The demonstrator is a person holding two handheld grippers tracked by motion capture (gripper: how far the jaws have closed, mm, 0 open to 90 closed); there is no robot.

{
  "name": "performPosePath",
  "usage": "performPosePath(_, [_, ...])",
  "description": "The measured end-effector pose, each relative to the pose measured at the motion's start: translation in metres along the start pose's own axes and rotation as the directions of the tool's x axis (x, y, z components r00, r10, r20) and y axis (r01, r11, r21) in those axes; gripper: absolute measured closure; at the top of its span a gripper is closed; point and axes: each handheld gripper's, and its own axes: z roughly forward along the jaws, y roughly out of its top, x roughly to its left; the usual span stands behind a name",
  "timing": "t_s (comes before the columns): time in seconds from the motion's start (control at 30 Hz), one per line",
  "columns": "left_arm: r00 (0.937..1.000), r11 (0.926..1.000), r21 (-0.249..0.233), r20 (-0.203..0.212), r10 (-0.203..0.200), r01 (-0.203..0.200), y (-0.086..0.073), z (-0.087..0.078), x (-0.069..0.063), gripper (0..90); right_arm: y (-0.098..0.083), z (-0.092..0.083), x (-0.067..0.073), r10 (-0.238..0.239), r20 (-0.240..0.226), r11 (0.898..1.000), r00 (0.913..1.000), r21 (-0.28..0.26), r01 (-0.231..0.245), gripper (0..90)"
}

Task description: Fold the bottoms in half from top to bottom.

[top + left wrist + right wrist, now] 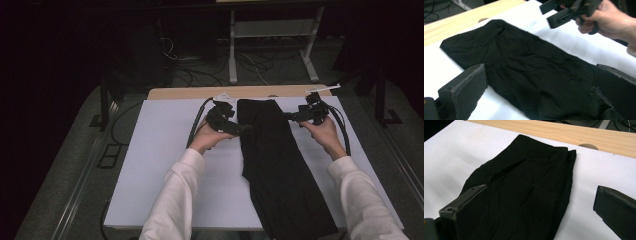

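Black trousers (272, 160) lying lengthwise on the white bench (165, 165), waist end farthest away; left tool (239, 129) and right tool (290, 116) hovering either side of that end, jaws spread, seemingly lining up to pinch its edges.

White sheet (165, 165) covers my counter; bare wood strip (190, 93) along far edge. Beyond: cables on floor (200, 75), white metal frame legs (232, 60).
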Motion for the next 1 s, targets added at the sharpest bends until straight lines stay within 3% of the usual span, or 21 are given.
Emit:
performPosePath(0.5, [0.9974, 0.9976, -0.004, -0.021, -0.068, 0.068, -0.001, 0.010, 0.029, 0.0, -0.002, 0.003, -0.005, 0.016, 0.019, 1.000, 0.9997, 0.019, -0.016, 0.0])
performPosePath(0.77, [0.9919, 0.9926, -0.022, -0.041, -0.120, 0.119, -0.004, 0.015, 0.043, 0.0, -0.003, 0.006, -0.005, 0.017, 0.019, 1.000, 0.9997, 0.020, -0.018, 0.0])
performPosePath(1.0, [0.9875, 0.9889, 0.004, -0.055, -0.148, 0.148, -0.013, 0.028, 0.050, 0.0, -0.006, 0.014, -0.006, 0.036, 0.021, 0.999, 0.9991, 0.036, -0.036, 0.0])
